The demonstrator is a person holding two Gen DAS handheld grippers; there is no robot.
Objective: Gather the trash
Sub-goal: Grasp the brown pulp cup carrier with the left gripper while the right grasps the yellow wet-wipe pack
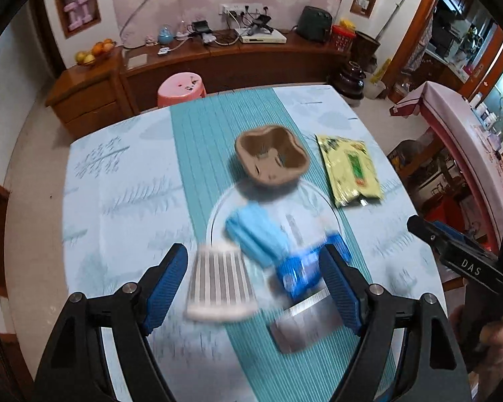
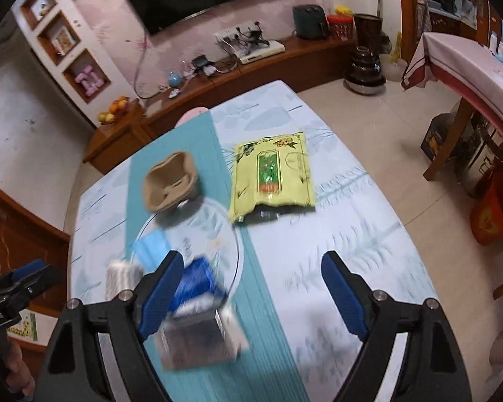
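Covering most of the view, a table [image 1: 124, 201] in pale blue cloth carries a clear glass plate [image 1: 218, 214] at centre. A yellow packet [image 1: 348, 167] lies at 2 o'clock, a brown pulp cup [image 1: 271, 157] at 12. Left tool [image 1: 255, 271] and right tool [image 2: 251, 274] hover spread wide, gripping nothing.
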